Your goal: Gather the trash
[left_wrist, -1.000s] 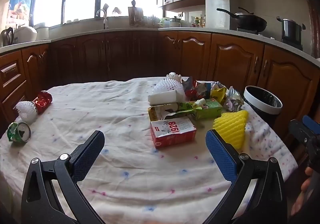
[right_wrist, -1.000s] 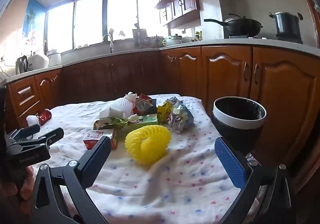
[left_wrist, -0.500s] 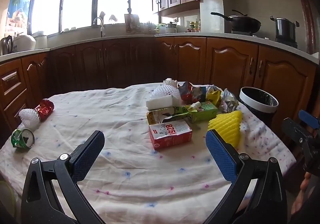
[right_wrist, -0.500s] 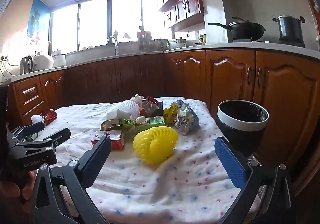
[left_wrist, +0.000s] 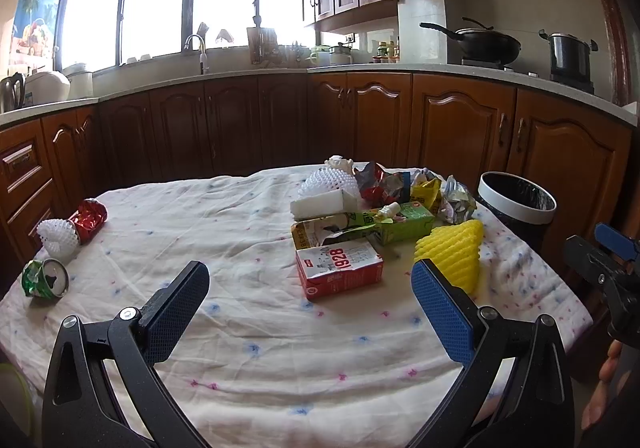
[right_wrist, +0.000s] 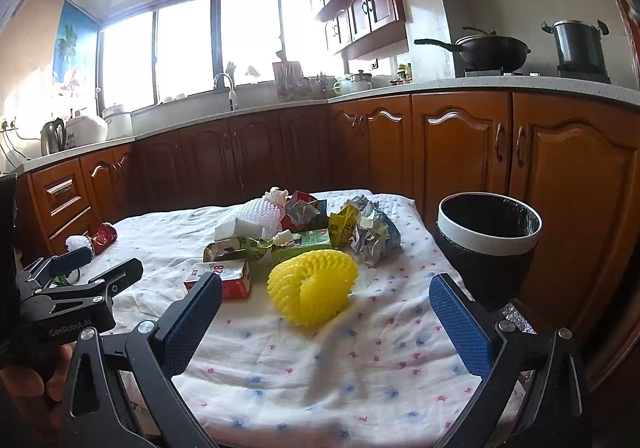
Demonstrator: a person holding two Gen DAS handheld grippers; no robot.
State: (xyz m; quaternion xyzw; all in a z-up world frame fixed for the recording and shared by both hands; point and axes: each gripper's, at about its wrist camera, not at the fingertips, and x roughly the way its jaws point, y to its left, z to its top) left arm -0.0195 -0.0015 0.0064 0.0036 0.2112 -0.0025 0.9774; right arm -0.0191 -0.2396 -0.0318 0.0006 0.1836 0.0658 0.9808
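Gaping wide and empty, the jaws of the left gripper (left_wrist: 306,290) and the right gripper (right_wrist: 326,308) hover over the tabletop (left_wrist: 240,328). The yellow foam net (right_wrist: 312,288) lies at 12 o'clock between the right jaws, the red carton (left_wrist: 340,268) at 12 o'clock from the left, with the trash pile (left_wrist: 384,196) beyond. The bin (right_wrist: 488,232) stands at 2 o'clock off the tabletop's edge.

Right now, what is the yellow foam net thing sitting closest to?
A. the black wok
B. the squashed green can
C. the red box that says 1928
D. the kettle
C: the yellow foam fruit net lies on the tablecloth just beside the red 1928 carton, while the crushed green can is far across the table, and the kettle and wok are on the counter.
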